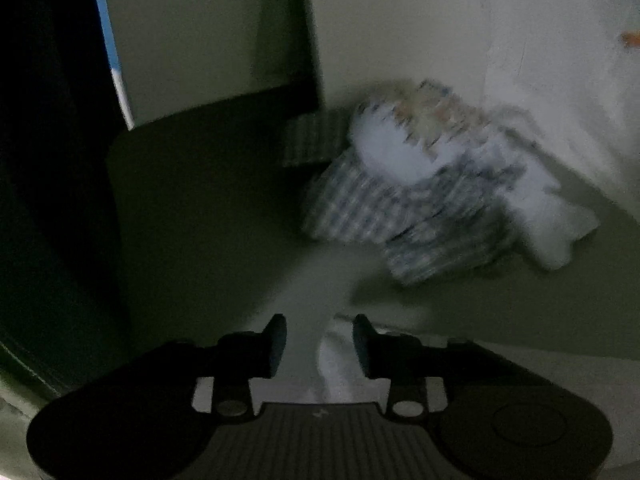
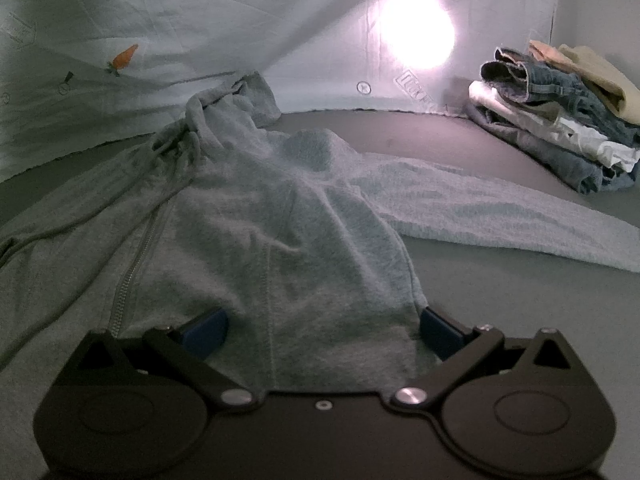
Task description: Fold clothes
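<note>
Dim grey tabletop (image 2: 500, 280) fills the working area, backed by a pale printed sheet (image 2: 200, 20) with a small carrot motif, a bright light glowing through it at one o'clock. A grey zip hoodie (image 2: 256, 216) lies crumpled across the middle, its hood bunched toward eleven o'clock and one sleeve (image 2: 500, 216) trailing out flat toward three o'clock. At two o'clock, well apart from it, sits a stack of folded clothes (image 2: 560, 120), denim and pale pieces.

The right gripper (image 2: 320, 332) has its jaws spread wide, hem fabric draped between them but not pinched. The left gripper (image 1: 320, 348) is released too, jaws apart, with a bit of pale cloth (image 1: 336, 360) lying in the gap; its view is blurred and shows a checked, crumpled garment pile (image 1: 432, 200) at one o'clock.

The step in hand looks like taking the hoodie's bottom edge. To do it well, close on both layers at the hem corner, not a single ply, then draw the body taut and flat before any fold. The loose sleeve should be brought in over the chest first, or it will drag out sideways and spoil the fold.
</note>
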A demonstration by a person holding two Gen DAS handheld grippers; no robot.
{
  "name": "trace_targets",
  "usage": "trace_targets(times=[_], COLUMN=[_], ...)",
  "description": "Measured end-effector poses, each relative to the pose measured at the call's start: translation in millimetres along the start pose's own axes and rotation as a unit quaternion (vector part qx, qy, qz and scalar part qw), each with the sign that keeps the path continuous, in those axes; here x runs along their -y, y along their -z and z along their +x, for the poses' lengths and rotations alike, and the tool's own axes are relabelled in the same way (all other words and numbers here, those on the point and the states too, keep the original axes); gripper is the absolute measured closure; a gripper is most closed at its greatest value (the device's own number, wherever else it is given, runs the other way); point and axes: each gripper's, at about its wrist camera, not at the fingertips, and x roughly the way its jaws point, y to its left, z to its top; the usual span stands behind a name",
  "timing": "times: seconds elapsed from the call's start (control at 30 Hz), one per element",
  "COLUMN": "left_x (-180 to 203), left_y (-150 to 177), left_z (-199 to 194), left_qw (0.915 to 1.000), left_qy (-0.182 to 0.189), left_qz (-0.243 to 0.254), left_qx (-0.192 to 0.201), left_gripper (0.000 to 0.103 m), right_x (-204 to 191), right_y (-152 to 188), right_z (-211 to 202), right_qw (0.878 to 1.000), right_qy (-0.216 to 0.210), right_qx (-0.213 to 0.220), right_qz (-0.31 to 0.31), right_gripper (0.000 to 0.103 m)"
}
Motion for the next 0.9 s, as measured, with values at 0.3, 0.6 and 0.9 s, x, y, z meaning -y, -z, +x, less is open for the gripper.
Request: trace_targets(times=[0.3, 0.6, 0.9], left_x=[87.1, 143.5, 154.5], left_y=[90.4, 197.9, 228.8], left_z=[-66.9, -117.8, -139.8], left_qw=[0.9456, 0.8615, 0.8712], left_qy=[0.288, 0.412, 0.376], left_qz=[0.115, 0.21, 0.242], left_qx=[-0.098, -0.21, -0.203], left_gripper=[0.045, 0.035, 0.091], right_x=[39.3, 110.1, 113.0], right_y=[-27.6, 10.6, 18.9], right_z=[-8.5, -57.8, -66.1], right_qw=[0.992, 0.978, 0.973], right_qy=[-0.07, -0.128, -0.158], right_qx=[-0.106, -0.144, -0.143], right_qz=[0.021, 0.079, 0.089], right_gripper=[0.031, 0.044, 0.093])
